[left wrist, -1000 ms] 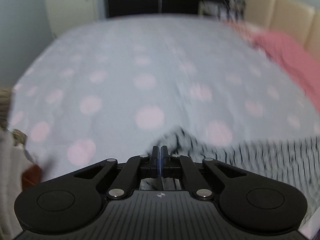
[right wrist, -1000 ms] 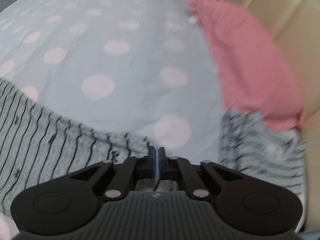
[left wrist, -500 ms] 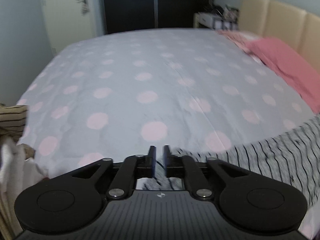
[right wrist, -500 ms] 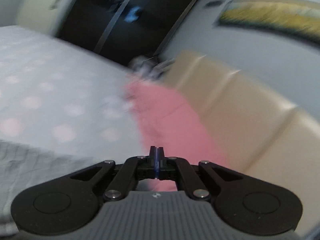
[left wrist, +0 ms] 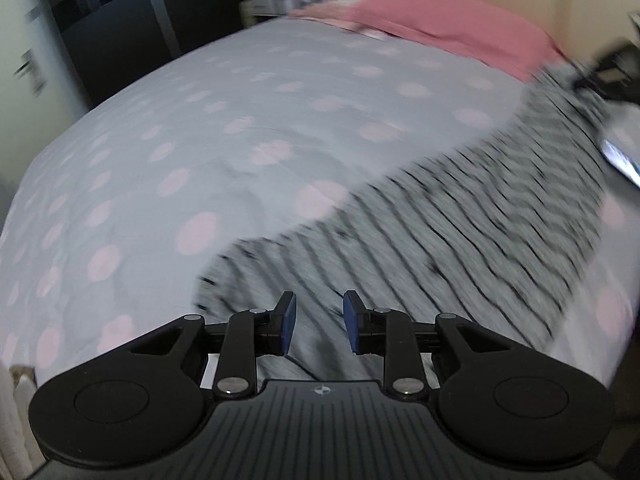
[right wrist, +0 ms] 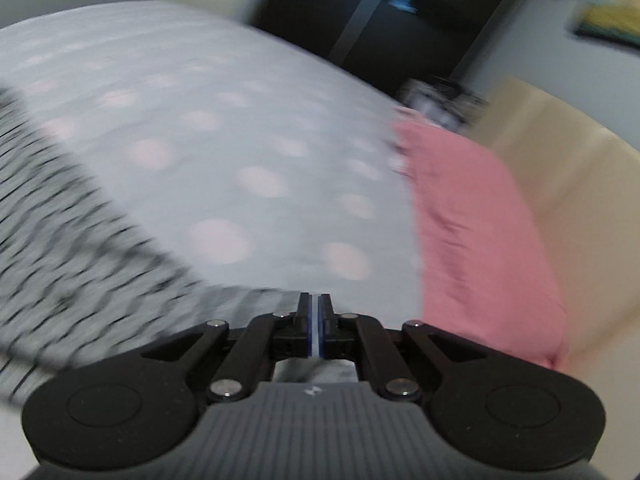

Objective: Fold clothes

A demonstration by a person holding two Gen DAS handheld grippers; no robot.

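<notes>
On a bed (left wrist: pixel 240 128) covered in grey bedding dotted with pale pink circles, the left gripper (left wrist: pixel 318 322) is hovering with its blue-padded jaws standing apart and nothing between them, directly above the near end of a grey striped garment (left wrist: pixel 460 216). The garment is stretching away from those jaws, ahead and to their right, in a blurred diagonal band across the bedding toward a dark shape at the frame's far right edge, too smeared to identify. Farther ahead and right of the jaws, a pink pillow (left wrist: pixel 432 28) is lying at the head of the bed, with dark wardrobe doors (left wrist: pixel 116 24) standing beyond the bed to the left. In the right wrist view, the right gripper (right wrist: pixel 314 322) is showing its jaws pressed together, with a thin pale sliver between the pads; whether that is cloth cannot be told. The striped garment (right wrist: pixel 72 248) is spreading to the left of these jaws and running up to just below them, while the pink pillow (right wrist: pixel 480 232) is lying to their right against a beige padded headboard (right wrist: pixel 568 184).
</notes>
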